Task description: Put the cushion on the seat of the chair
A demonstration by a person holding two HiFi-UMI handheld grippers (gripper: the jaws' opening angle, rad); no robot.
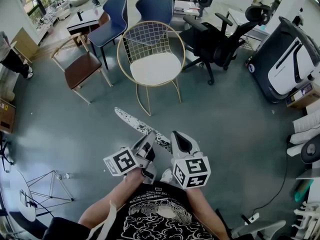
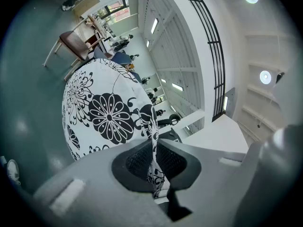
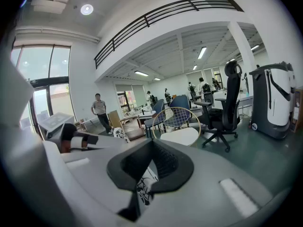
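While I stand on the grey-green floor (image 1: pixel 225 119) well short of the chairs, my two tools sit side by side at the lower middle of the head view. At the upper left of that frame is a brown-seated chair (image 1: pixel 82 68) with a pale frame, and just right of it, toward the top, are two blue chairs (image 1: pixel 116 11). In the upper middle stands the gold wire chair (image 1: pixel 150 36), its white seat (image 1: pixel 155 68) bare.

Below it, my left gripper (image 1: pixel 148 143) has its jaws pressed together on the rim of the cushion (image 1: pixel 136 124) — a flat pad, white with black flowers. It shows edge-on here as a thin strip slanting up and left from the jaws, held in the air well apart from the seat. In the left gripper view the cushion (image 2: pixel 102 112) fills the left middle of the frame, and its edge runs down between the dark pads.

Just to the right, my right gripper (image 1: pixel 178 142) is likewise pinching the cushion — in the right gripper view a fold of it (image 3: pixel 142 189) is caught low between the jaws.

Further right in the head view stands a black office chair (image 1: pixel 215 41), and at the right edge a white-and-black machine (image 1: pixel 290 59).
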